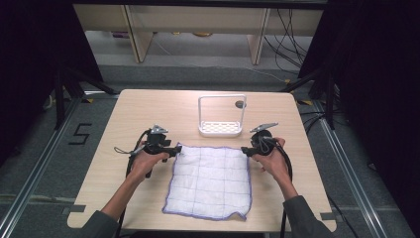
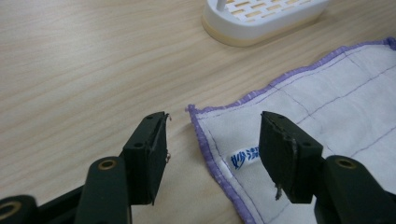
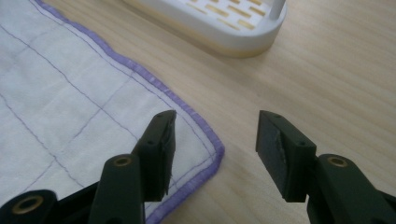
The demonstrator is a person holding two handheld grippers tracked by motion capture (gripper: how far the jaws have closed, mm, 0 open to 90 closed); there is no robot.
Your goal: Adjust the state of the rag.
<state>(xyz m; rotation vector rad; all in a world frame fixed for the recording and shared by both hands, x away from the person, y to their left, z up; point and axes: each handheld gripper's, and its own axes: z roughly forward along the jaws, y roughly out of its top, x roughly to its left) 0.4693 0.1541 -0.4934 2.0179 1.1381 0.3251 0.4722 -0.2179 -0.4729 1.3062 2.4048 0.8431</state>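
A white cloth [image 1: 210, 181] with a purple hem and a thin grid of stitching lies flat on the wooden table [image 1: 148, 109]. My left gripper [image 1: 176, 150] is at the cloth's far left corner. In the left gripper view the gripper [image 2: 212, 140] stands open, the corner of the cloth [image 2: 327, 93] and its small blue-printed label lying between the jaws. My right gripper [image 1: 245, 150] is at the far right corner. In the right gripper view it [image 3: 215, 135] is open too, one jaw over the cloth [image 3: 70, 93] and the other over bare wood.
A white slotted rack [image 1: 221, 116] with a tall wire-like frame stands just beyond the cloth, near the table's far middle; its base [image 2: 261, 18] [image 3: 219, 23] is close ahead of both grippers. Bare wood lies to the left and right of the cloth.
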